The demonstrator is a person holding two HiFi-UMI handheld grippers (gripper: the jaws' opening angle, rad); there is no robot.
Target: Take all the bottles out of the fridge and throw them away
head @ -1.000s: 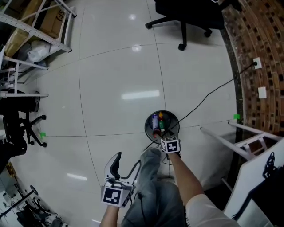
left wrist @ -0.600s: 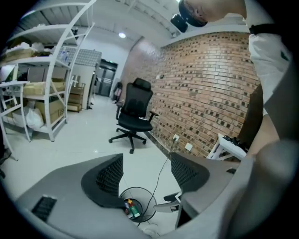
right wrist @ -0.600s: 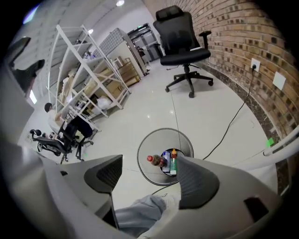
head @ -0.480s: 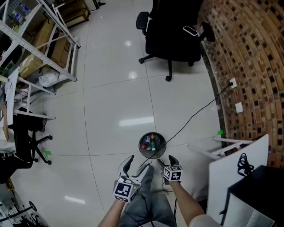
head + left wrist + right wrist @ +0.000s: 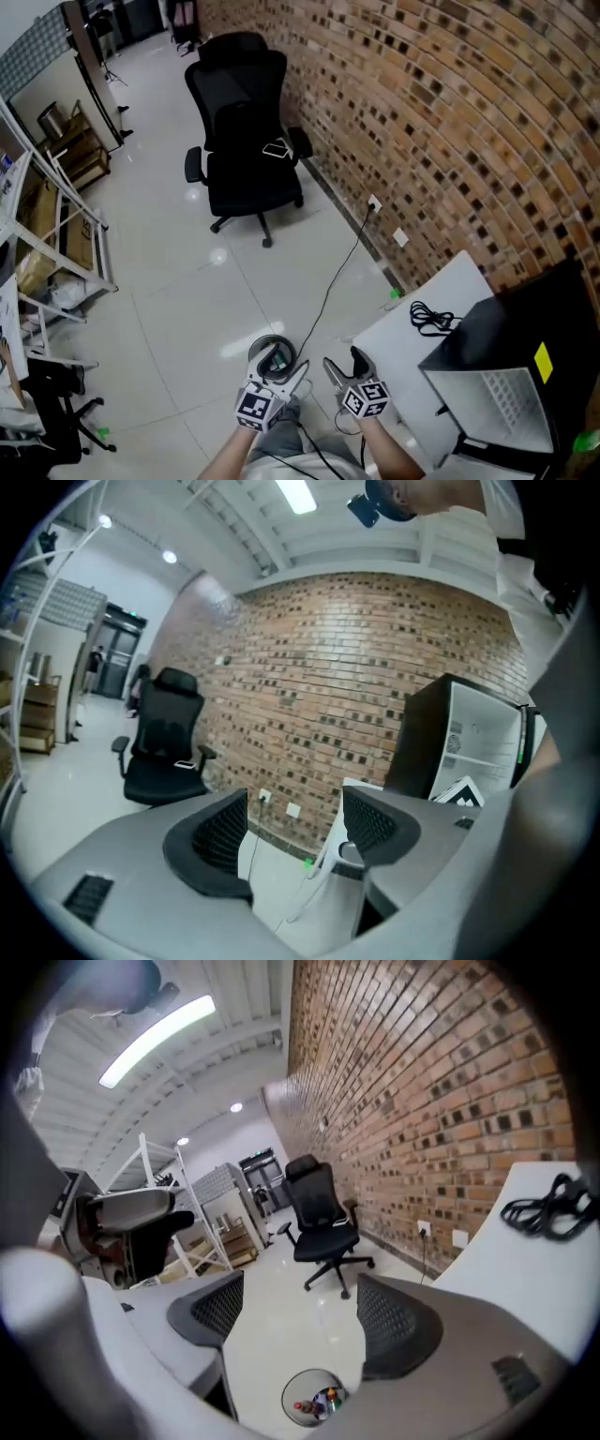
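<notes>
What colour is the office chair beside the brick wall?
The office chair is black; it shows best in the head view.

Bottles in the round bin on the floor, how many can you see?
3 in the bin: a red bottle at left, a blue bottle in the middle, a green bottle at right. More may hide underneath.

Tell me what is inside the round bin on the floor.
Several small bottles lie in the bin, one of them green with an orange cap. Whatever lies beneath them is covered.
</notes>
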